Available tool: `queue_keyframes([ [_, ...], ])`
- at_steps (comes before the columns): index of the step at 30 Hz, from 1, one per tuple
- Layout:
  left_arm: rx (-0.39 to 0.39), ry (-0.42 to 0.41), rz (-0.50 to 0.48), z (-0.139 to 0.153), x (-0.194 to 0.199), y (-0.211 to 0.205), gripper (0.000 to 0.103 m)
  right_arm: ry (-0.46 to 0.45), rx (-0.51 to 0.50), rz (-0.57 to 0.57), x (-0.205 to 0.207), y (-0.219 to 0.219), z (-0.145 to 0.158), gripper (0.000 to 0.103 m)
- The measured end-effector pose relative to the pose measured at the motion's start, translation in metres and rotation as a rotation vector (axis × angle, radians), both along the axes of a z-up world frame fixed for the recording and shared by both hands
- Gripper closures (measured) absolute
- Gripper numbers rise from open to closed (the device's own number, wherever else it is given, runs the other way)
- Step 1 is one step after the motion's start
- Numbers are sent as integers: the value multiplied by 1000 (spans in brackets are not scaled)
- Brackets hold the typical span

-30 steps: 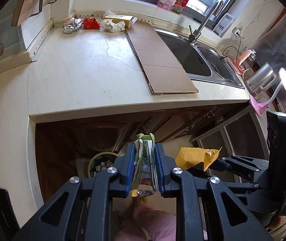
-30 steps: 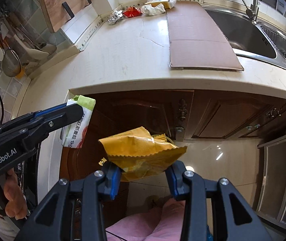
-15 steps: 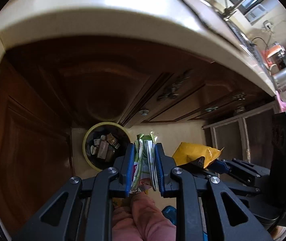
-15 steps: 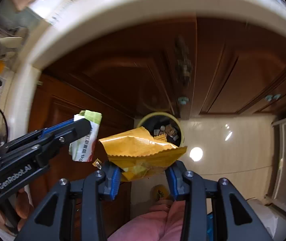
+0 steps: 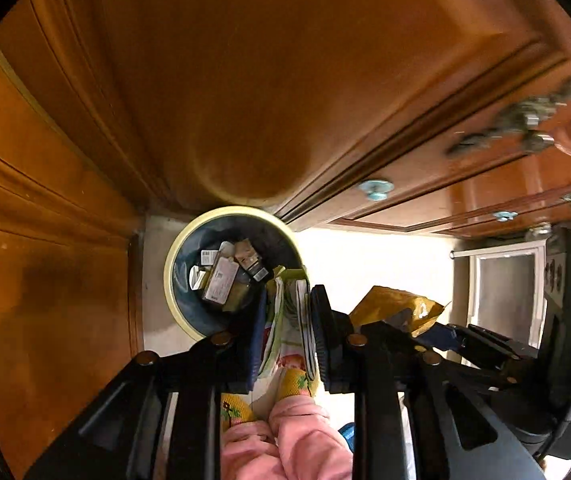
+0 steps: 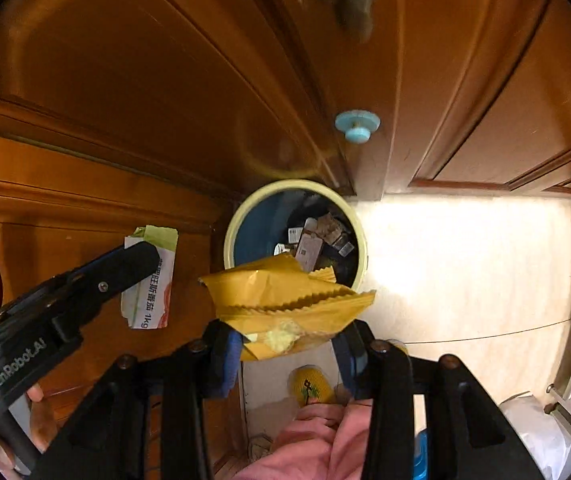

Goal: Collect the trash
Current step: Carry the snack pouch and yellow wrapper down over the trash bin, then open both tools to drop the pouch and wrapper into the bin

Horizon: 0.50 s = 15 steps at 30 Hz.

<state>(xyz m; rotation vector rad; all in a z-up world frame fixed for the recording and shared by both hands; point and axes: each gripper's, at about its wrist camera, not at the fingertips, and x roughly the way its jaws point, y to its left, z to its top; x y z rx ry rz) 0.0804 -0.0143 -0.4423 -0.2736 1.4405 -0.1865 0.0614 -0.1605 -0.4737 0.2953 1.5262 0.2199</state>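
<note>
- Wooden cabinet doors (image 6: 173, 80): brown panelled fronts fill the upper part of both views; 1 pale blue knob (image 6: 356, 125) sits above the bin, and a second knob (image 5: 376, 189) shows in the left wrist view.
- Floor (image 6: 465, 264): pale, glossy tile with a bright glare patch to the right of the bin.
- Trash bin (image 6: 359, 232): round, cream rim, dark blue liner, standing on the floor against the cabinet corner; it already holds several small cartons and wrappers.
- Right gripper (image 6: 285, 354): points steeply down; its 2 blue-padded fingers (image 6: 223, 356) flank the crumpled yellow snack bag (image 6: 285, 300), and the jaws are opening with the bag between them. The bag hangs over the near rim of the bin and hides part of its mouth.
- Left gripper (image 5: 287, 328): jaws opening, with the folded white-and-green packet (image 5: 289, 320) between the pads; the packet sits at the bin's right rim in its own view, and left of the bin, before the cabinet door, in the right wrist view.
- Person: pink trouser leg (image 5: 305, 440) and yellow patterned slipper (image 6: 311, 388) below the grippers, close to the bin.
</note>
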Motion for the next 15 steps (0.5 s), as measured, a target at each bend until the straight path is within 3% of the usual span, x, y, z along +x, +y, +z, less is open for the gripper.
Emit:
queue_keyframes([
  [7,16,11,47,-24,4,10,63,43,-6,47,17,19,-37,57],
  [15,16,2,68,-19,3,23,54,29,-29,74,22,28,-31,43],
])
